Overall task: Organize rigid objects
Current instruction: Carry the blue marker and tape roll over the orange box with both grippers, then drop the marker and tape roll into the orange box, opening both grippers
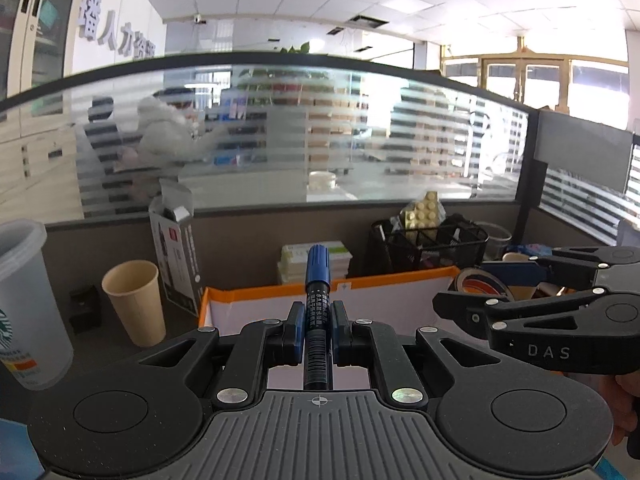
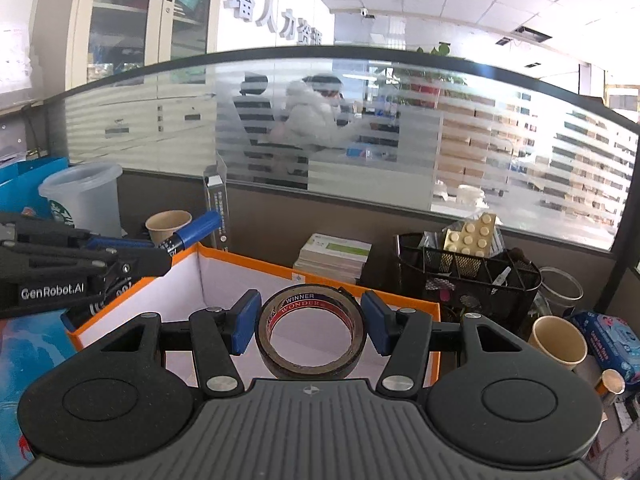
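My left gripper (image 1: 317,334) is shut on a black marker with a blue cap (image 1: 317,316), held pointing forward above the orange-rimmed white box (image 1: 256,293). It also shows in the right wrist view (image 2: 132,258) at the left, with the marker (image 2: 192,230) sticking out over the box's left wall. My right gripper (image 2: 311,322) is shut on a roll of brown tape (image 2: 311,334), held upright over the box (image 2: 400,307). The right gripper shows in the left wrist view (image 1: 472,288) at the right, with the tape (image 1: 478,282) in it.
A paper cup (image 1: 134,300) and a Starbucks plastic cup (image 1: 24,304) stand left of the box. Behind it are stacked booklets (image 2: 334,254) and a black mesh organizer (image 2: 468,270) holding pill blisters. Another paper cup (image 2: 558,342) and a wipes pack (image 2: 608,340) lie at the right. A glass partition closes the back.
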